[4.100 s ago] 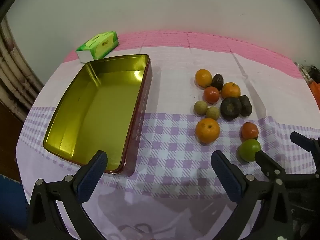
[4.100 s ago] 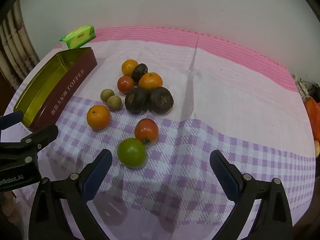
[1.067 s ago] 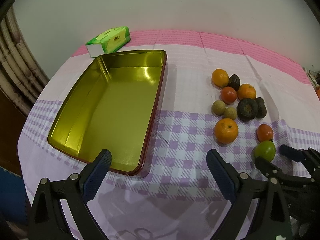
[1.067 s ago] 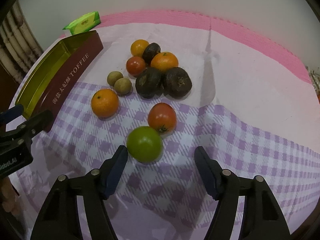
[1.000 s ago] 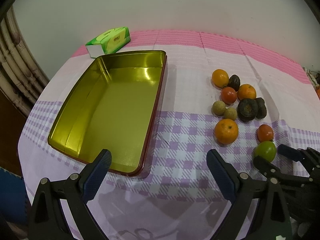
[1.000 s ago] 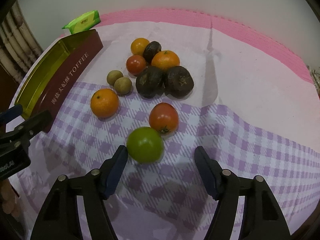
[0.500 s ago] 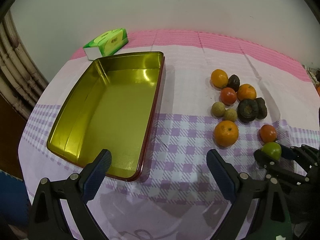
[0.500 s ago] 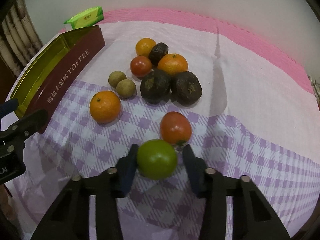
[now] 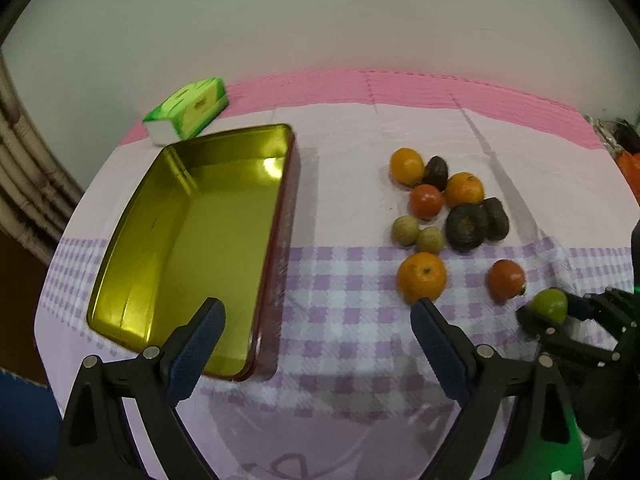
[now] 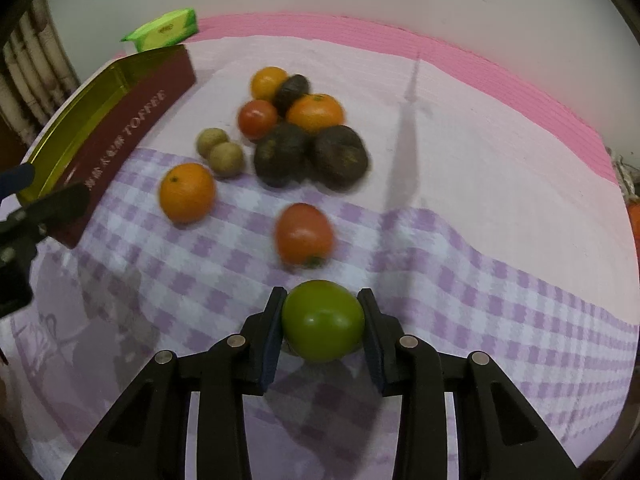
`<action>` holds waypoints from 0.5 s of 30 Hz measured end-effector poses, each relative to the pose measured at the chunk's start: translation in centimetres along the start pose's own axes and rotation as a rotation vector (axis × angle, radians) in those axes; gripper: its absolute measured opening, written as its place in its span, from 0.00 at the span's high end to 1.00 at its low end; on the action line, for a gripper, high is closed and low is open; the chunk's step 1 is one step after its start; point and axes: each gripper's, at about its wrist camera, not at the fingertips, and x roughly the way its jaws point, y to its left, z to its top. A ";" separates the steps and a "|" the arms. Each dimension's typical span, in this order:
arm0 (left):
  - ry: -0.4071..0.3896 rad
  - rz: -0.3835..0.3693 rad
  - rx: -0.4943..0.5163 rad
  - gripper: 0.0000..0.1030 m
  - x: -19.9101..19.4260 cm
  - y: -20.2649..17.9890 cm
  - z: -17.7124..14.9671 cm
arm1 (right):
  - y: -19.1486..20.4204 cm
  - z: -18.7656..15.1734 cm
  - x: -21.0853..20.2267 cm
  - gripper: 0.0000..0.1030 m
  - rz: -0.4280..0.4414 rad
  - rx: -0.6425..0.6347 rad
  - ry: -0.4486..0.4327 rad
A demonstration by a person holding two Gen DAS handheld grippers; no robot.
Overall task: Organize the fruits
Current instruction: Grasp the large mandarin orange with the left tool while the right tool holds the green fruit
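Observation:
My right gripper (image 10: 322, 312) is shut on a green tomato (image 10: 323, 320), both pads pressing its sides just above the checked cloth; the same green tomato (image 9: 550, 304) and right gripper (image 9: 548, 312) show at the right edge of the left wrist view. A red tomato (image 10: 304, 234) lies just beyond it. Farther off sit an orange (image 10: 187, 192), two small tan fruits (image 10: 218, 152) and a cluster of oranges, a red tomato and dark fruits (image 10: 310, 152). The empty gold tin (image 9: 192, 236) lies at the left. My left gripper (image 9: 316, 332) hangs open over the cloth beside the tin, holding nothing.
A green tissue pack (image 9: 188, 112) lies behind the tin near the wall. The pink and purple-checked tablecloth (image 9: 352, 320) covers a round table whose edge curves close at the left and front. Bamboo-like poles (image 9: 24, 168) stand at the far left.
My right gripper's jaws have gone from wide apart around the green tomato to shut on it, and the tomato now sits slightly off the cloth. The left gripper has barely shifted.

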 end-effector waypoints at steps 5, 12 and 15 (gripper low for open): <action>-0.003 -0.033 0.044 0.18 0.6 -1.5 1.0 | -1.3 -0.1 0.1 0.64 -0.003 0.041 0.007; 0.040 -0.161 0.090 0.39 2.8 -3.5 2.7 | -1.7 -0.1 0.0 0.64 0.016 0.061 0.005; 0.060 -0.202 0.101 0.40 3.7 -4.2 3.1 | -1.6 0.0 0.1 0.64 0.016 0.061 0.002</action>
